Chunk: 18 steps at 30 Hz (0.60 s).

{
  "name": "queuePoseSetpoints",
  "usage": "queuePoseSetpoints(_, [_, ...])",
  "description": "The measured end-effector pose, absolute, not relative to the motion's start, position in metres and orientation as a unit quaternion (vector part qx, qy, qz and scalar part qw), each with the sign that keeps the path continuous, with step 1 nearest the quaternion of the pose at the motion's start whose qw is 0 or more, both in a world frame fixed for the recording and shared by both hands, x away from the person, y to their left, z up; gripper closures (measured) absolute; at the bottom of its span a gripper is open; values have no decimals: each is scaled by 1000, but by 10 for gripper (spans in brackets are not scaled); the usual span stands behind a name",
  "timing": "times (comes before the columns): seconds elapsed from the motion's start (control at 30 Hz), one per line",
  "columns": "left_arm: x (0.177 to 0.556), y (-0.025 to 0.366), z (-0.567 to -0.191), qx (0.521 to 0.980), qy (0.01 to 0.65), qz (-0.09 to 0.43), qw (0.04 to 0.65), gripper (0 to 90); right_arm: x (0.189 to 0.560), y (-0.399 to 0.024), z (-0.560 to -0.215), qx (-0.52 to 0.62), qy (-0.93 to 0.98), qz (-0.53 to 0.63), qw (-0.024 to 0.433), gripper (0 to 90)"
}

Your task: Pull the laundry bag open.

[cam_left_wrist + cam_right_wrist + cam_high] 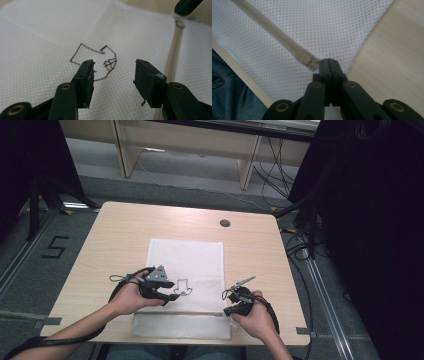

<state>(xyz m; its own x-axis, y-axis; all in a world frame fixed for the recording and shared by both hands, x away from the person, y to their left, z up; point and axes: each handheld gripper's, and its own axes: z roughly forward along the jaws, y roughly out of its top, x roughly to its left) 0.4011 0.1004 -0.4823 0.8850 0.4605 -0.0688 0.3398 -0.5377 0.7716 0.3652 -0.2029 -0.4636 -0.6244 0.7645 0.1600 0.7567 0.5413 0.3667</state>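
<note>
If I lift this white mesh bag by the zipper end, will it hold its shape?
Probably not. The mesh bag looks thin and lies flat with soft folds, so it should droop. It seems light, so it may slide across the smooth table. The right gripper pinches at the zipper.

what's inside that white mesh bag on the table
The white mesh bag lies flat on the table; no bulge shows. A brown line drawing marks its top. The mesh hides the inside. The right gripper is shut on the zipper pull.
</note>
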Motion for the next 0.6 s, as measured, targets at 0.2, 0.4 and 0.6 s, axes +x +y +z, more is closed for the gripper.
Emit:
queuePoseSetpoints(0.2, [396, 85, -482, 881, 207, 64, 422, 507, 366, -198, -470, 428, 884, 189, 4, 900])
queuePoseSetpoints(0.4, [393, 83, -482, 886, 191, 71, 417, 507, 369, -195, -477, 417, 890, 187, 4, 900])
queuePoseSetpoints(0.6, [393, 79, -482, 887, 184, 69, 418, 511, 371, -194, -479, 430, 884, 185, -3, 900])
